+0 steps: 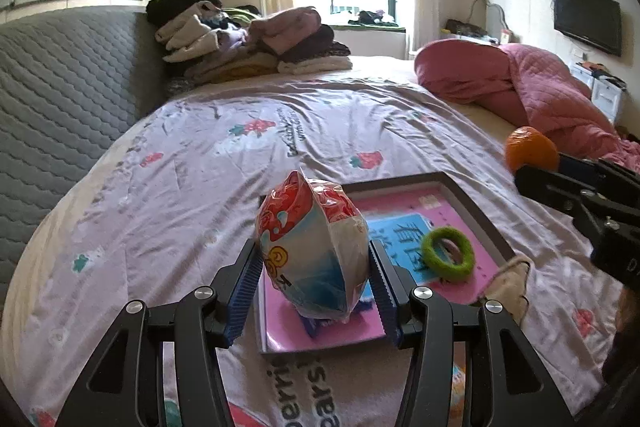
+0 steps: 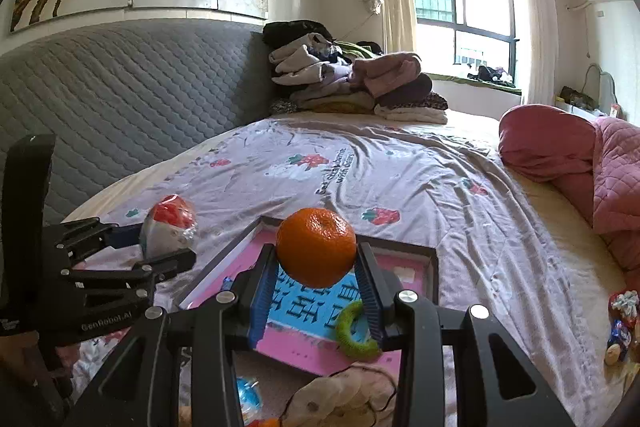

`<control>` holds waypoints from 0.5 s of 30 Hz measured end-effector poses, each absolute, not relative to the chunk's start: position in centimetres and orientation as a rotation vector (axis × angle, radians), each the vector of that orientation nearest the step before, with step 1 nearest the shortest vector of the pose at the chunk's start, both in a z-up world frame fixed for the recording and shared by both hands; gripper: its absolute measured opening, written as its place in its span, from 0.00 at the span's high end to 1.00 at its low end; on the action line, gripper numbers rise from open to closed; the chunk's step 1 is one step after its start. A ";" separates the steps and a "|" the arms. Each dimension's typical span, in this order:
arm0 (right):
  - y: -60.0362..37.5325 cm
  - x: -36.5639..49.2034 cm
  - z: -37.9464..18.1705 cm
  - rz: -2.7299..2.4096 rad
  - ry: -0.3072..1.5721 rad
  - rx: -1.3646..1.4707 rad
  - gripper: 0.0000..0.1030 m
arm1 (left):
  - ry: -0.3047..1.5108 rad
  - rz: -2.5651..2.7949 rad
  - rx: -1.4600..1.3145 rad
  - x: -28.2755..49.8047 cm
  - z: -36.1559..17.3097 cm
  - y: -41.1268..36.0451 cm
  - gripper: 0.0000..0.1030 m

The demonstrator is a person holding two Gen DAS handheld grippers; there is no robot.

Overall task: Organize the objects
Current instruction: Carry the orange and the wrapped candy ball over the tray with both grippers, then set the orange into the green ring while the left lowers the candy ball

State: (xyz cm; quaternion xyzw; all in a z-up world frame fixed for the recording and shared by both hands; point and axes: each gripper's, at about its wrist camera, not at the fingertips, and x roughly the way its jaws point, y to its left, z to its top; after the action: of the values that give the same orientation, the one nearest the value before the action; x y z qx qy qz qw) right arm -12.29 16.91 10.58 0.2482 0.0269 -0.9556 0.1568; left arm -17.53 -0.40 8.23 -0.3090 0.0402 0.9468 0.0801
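Left fingers [image 1: 256, 279] grip a snack packet [image 1: 310, 247]; right "GenRobot.AI" fingers [image 2: 368, 279] clasp an orange [image 2: 316, 247].

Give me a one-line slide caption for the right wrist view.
Right gripper holds an orange above the pink tray and green ring on the bed.

Both wrist views low, near, sharing tray [image 1: 476, 205]

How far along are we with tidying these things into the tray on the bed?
Done: only the green ring lies in the pink-lined tray. In hand: the left gripper holds a snack packet over the tray's near end, and the right gripper holds an orange above it. Left: both need setting down, plus the beige pouch and wrapped snacks on the sheet.
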 end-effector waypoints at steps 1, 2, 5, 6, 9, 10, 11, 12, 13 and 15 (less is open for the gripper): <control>17.0 -12.5 10.6 -2.737 0.073 0.709 0.61 | 0.113 2.833 -0.929 -17.9 8.3 -0.5 0.47; 17.2 -12.7 10.6 -2.739 0.071 0.710 0.61 | 0.108 2.835 -0.931 -18.2 8.3 -0.6 0.47; 17.5 -13.3 10.5 -2.747 0.069 0.714 0.61 | 0.103 2.843 -0.917 -19.1 8.6 -0.7 0.47; 17.6 -13.5 10.5 -2.748 0.067 0.718 0.61 | 0.104 2.845 -0.909 -19.3 8.7 -0.6 0.47; 17.7 -14.1 10.3 -2.751 0.075 0.729 0.61 | 0.104 2.839 -0.898 -19.9 8.7 -0.2 0.47; 17.7 -14.3 10.2 -2.752 0.078 0.731 0.61 | 0.102 2.834 -0.899 -20.1 8.6 -0.1 0.47; 17.8 -14.5 10.2 -2.753 0.080 0.733 0.61 | 0.106 2.826 -0.905 -20.3 8.4 0.1 0.47; 17.8 -14.7 10.1 -2.753 0.083 0.739 0.61 | 0.112 2.819 -0.912 -20.6 8.1 0.2 0.47; 17.8 -14.9 10.0 -2.754 0.083 0.743 0.61 | 0.117 2.815 -0.920 -20.7 7.9 0.4 0.47; 17.9 -15.3 9.7 -2.754 0.088 0.755 0.61 | 0.119 2.804 -0.929 -21.0 7.5 0.6 0.47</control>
State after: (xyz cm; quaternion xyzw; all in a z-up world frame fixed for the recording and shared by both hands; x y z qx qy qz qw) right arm -15.32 17.89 9.68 0.2617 0.0305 -0.9542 0.1418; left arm -21.03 0.62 7.47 -0.3130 0.0400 0.9444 0.0923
